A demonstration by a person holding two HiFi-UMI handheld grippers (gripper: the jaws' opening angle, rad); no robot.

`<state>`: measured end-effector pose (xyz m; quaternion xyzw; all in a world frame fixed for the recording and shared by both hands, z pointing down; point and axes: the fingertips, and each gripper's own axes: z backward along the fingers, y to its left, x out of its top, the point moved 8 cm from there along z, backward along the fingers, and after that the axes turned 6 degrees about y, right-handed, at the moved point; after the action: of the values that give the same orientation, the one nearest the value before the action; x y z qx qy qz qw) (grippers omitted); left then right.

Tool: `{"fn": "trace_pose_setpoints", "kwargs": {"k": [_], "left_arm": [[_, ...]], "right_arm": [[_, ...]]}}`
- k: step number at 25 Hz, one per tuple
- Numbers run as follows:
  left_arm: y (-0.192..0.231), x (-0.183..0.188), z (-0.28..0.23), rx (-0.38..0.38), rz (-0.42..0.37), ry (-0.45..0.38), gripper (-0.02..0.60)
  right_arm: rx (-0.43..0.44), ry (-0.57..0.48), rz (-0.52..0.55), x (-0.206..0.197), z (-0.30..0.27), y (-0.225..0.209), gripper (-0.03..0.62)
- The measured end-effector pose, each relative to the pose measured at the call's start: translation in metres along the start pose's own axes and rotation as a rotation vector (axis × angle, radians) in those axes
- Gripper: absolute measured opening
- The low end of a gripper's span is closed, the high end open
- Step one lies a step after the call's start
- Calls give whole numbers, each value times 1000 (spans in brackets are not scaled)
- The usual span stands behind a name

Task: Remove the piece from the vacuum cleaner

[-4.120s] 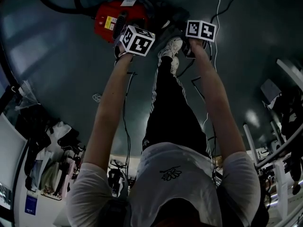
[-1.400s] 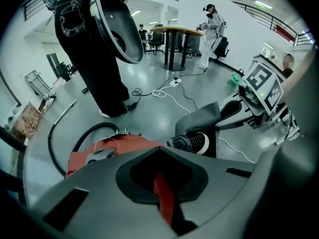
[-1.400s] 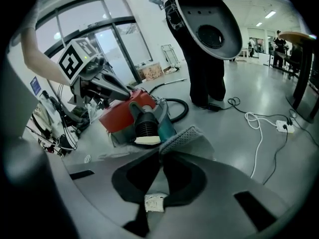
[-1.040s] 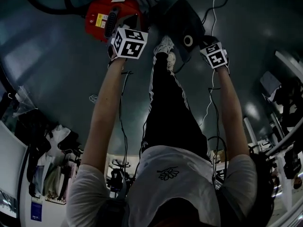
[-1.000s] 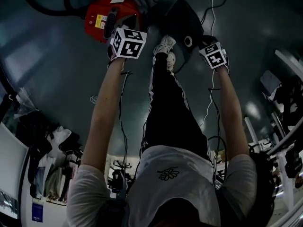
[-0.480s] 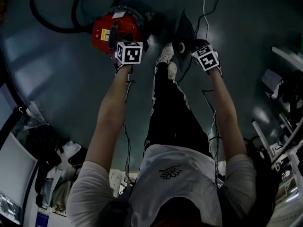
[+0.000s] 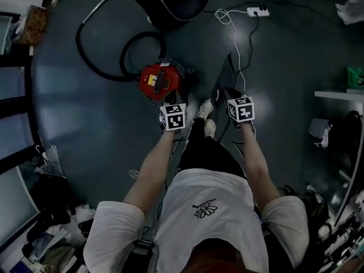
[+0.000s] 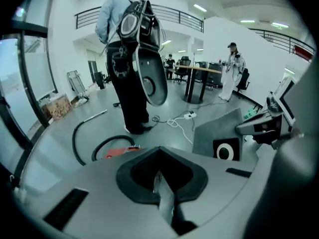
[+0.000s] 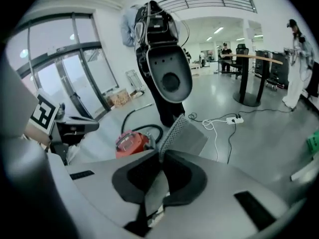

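Note:
The red vacuum cleaner (image 7: 161,79) stands on the dark floor with its black hose (image 7: 108,56) curled to the left; it also shows low in the right gripper view as the same vacuum cleaner (image 9: 132,142). My right gripper (image 9: 162,159) is shut on the edge of a grey dust bag (image 9: 183,132), held up off the floor. In the left gripper view that dust bag (image 8: 222,132) shows a dark collar with a white ring. My left gripper (image 8: 158,176) is shut with nothing in it, a little to the right of the vacuum.
A person in dark trousers (image 8: 130,91) carrying bulky black gear stands beyond the vacuum. A white power strip (image 7: 257,11) and its cable (image 7: 236,36) lie on the floor behind the bag. My own feet (image 7: 206,115) are between the grippers. Desks and people stand far off.
The view has pulled far back from the floor. Both grippers have come up and away from the vacuum, and the right one has carried the grey bag with it.

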<state>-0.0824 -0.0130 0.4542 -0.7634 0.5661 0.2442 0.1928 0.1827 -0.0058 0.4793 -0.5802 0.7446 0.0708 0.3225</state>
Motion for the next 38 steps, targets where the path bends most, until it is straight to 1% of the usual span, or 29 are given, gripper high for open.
{"fn": "trace_pose_setpoints", "kwargs": {"k": [2, 4, 8, 10, 12, 13, 15, 17, 20, 22, 24, 27, 32, 38], "left_arm": [[-7, 10, 36, 7, -27, -27, 2], [-7, 25, 71, 24, -40, -87, 2], [8, 68, 124, 80, 28, -289, 2], [11, 88, 152, 83, 68, -404, 2], [7, 100, 186, 51, 104, -534, 2], [5, 104, 204, 30, 107, -599, 2], [0, 109, 239, -12, 77, -715, 2], [-4, 116, 272, -50, 36, -813, 2], [-5, 129, 313, -92, 23, -917, 2], [-2, 138, 334, -111, 42, -963, 2], [2, 146, 350, -122, 62, -1002, 2], [2, 156, 366, -118, 57, -1051, 2], [-4, 159, 374, -98, 5, -1089, 2], [-8, 166, 379, -99, -6, -1098, 2]], "right_arm": [[5, -75, -83, 8, 36, 14, 34], [15, -153, -117, 19, 67, 31, 34], [37, -299, -76, 52, 106, 65, 34], [44, -362, -70, 67, 122, 81, 34], [61, -418, -40, 78, 144, 98, 34], [76, -448, -20, 83, 157, 107, 34], [107, -519, 10, 94, 184, 124, 34], [126, -593, 29, 104, 214, 140, 34], [122, -692, 28, 117, 255, 163, 34], [122, -750, 24, 123, 275, 180, 34], [113, -797, 44, 129, 290, 196, 34], [75, -845, 81, 140, 311, 213, 34], [45, -888, 159, 149, 330, 222, 34], [31, -929, 163, 157, 347, 214, 34]]}}
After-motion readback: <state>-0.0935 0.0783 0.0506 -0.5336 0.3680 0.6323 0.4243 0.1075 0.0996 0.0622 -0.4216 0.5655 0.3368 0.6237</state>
